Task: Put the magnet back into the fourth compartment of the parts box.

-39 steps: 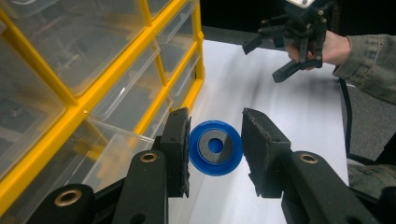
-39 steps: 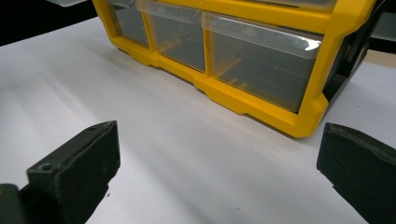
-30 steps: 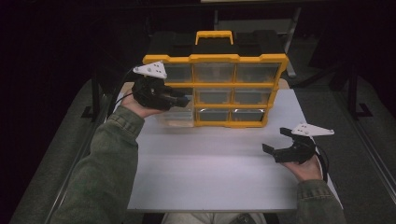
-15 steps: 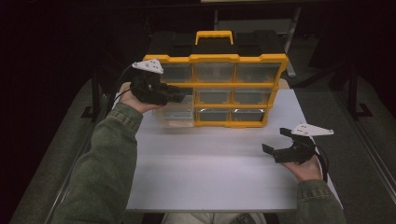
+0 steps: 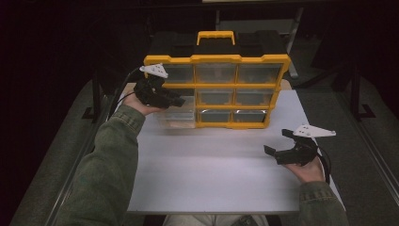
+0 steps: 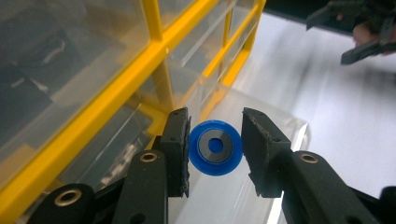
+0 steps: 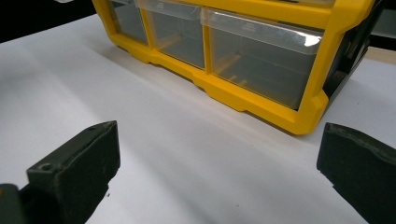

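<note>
Blue disc (image 6: 215, 147), round, smooth plastic with a grey metallic ring set around a blue centre, sits between the two fingers of the left gripper (image 6: 215, 151). Left pad (image 6: 180, 149) presses its rim; right pad (image 6: 256, 149) looks a hair clear of it, though the fingers are closed as far as they go, so the disc is gripped. Pads are black, rough and slightly crumbled at the edges. Disc hangs over a clear plastic drawer (image 5: 178, 115) pulled out from the bottom-left slot of the yellow-framed organizer (image 5: 216, 84), whose other drawers are translucent and rectangular, with a black back and yellow handle. Left gripper (image 5: 181, 101) is at that drawer in the high view. Right gripper (image 5: 277, 143) rests well apart on the matte white desk (image 5: 211, 174), fingers wide apart, holding nothing.
</note>
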`<state>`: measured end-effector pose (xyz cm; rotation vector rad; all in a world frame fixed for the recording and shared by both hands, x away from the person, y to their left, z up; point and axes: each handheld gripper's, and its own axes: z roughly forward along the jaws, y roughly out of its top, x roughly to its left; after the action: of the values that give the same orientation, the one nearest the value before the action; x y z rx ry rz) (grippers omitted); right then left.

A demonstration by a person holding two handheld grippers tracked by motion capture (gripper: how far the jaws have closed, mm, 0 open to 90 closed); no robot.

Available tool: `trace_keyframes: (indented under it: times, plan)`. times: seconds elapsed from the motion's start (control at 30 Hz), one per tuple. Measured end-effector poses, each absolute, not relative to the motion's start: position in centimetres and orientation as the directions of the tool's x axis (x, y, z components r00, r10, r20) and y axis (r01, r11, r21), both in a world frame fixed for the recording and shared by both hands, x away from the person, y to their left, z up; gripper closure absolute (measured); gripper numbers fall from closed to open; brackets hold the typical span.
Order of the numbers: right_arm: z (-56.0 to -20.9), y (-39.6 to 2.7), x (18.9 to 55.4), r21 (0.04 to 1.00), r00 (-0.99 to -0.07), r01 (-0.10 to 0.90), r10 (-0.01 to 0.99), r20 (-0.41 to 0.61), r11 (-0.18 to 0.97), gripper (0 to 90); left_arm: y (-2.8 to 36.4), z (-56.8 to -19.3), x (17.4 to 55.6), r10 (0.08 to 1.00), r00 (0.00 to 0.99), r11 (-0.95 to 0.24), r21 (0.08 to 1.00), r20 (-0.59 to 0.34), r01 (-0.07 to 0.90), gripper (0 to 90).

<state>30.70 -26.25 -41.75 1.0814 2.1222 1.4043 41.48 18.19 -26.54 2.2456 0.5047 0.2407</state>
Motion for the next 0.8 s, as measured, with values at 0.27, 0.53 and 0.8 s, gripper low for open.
trace_keyframes:
  times: [0.27, 0.53, 0.8]
  plan:
    - [-41.8, -26.3, 30.7, 0.895, -0.634, 0.396, 0.766, 0.105, 0.205, 0.0, 18.1, -27.3, 41.7, 0.423, 0.906, -0.620, 0.729, 0.001, 0.289, 62.4]
    - [-41.8, -26.3, 30.7, 0.894, -0.634, 0.399, 0.766, 0.106, 0.206, 0.0, 18.2, -27.5, 41.8, 0.422, 0.906, -0.613, 0.728, -0.028, 0.308, 56.2]
    - [-41.8, -26.3, 30.7, 0.895, -0.634, 0.397, 0.766, 0.108, 0.202, 0.0, 19.1, -27.1, 41.5, 0.435, 0.899, -0.563, 0.764, -0.049, 0.314, 28.5]
